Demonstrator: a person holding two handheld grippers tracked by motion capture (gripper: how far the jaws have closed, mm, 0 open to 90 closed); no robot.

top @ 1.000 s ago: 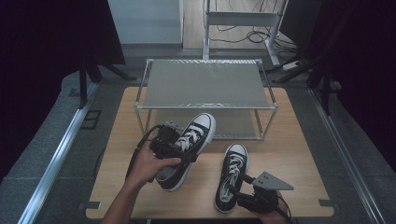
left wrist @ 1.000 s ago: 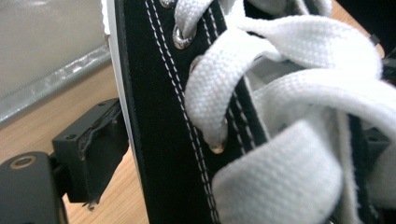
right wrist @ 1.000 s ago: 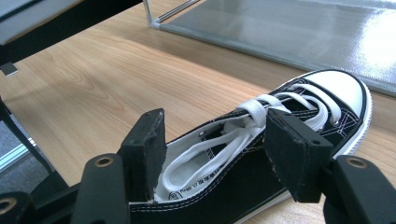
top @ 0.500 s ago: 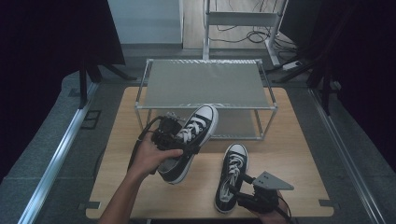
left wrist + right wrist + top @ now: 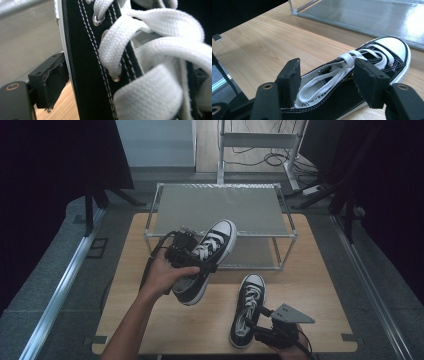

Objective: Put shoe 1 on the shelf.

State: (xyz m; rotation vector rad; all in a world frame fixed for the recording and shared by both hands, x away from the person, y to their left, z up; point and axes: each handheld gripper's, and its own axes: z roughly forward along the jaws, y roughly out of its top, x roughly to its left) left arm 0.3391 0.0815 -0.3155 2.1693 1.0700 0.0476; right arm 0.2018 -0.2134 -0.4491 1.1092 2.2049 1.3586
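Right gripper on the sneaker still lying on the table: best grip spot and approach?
Likely the collar walls near the heel, coming from the heel end and above. The sneaker on the table lies upright on its sole with its mouth open, and the right gripper already straddles that opening with jaws apart. The side walls there look thin enough to pinch; the rubber toe cap is too broad.

A wooden table [image 5: 320,285] is standing on a grey floor [image 5: 55,270], with dark curtains [image 5: 55,160] hanging at both sides. Beyond it, a metal frame [image 5: 257,140] is standing over loose cables [image 5: 265,155] on a paler wooden floor. Soft light is falling from above.
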